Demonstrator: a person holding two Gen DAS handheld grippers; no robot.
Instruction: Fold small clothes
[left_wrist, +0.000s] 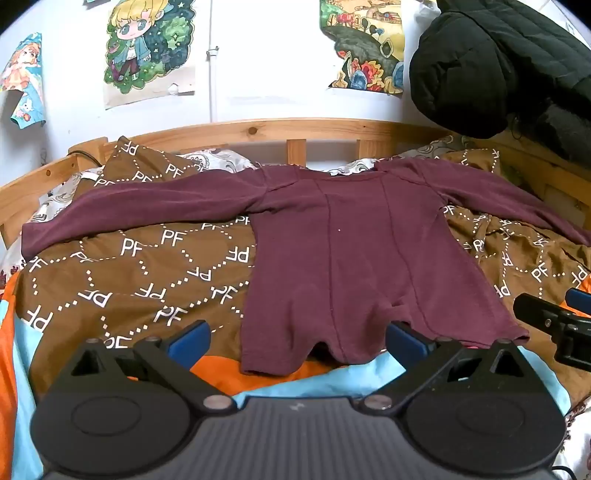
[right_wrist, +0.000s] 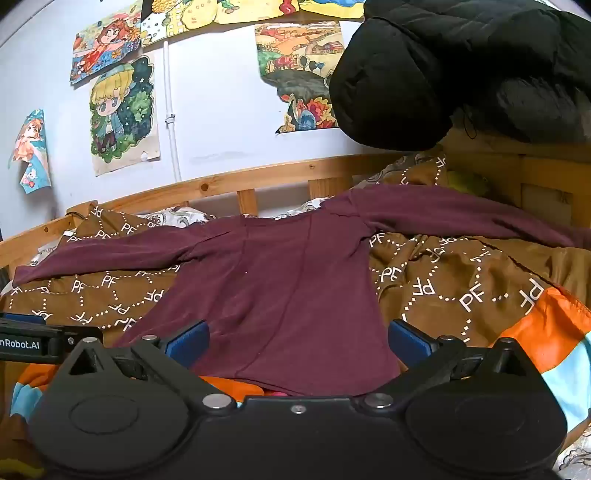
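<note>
**Maroon top laid flat on a bed, both grippers spread wide at its hem**

A long-sleeved maroon top (left_wrist: 354, 258) was seen spread face-up on a bed, its sleeves stretched out to either side and its hem nearest the cameras. No fold had yet been made, so the task was judged to be at its very start.

The left gripper (left_wrist: 295, 341) was held just before the hem, its blue-padded jaws wide apart with nothing clamped between them. The right gripper (right_wrist: 297, 341) was likewise held spread wide and empty, over the right part of the hem. Whether the pads touched the cloth could not be told.

The next move was judged to call for a pinch on a sleeve or a hem corner, so that one side could be carried over the body of the top.

The top appeared to be a thin, soft knit, matte, with two raised seams running down its length and a slightly curled hem. Beneath it lay a brown quilt cover (left_wrist: 140, 273), rumpled and faintly glossy, printed with white dotted diamonds and the letters PF, edged in orange and pale blue. A pine bed rail (left_wrist: 258, 129) was seen behind, and a puffy black jacket (left_wrist: 498, 62) hung at the upper right.
</note>
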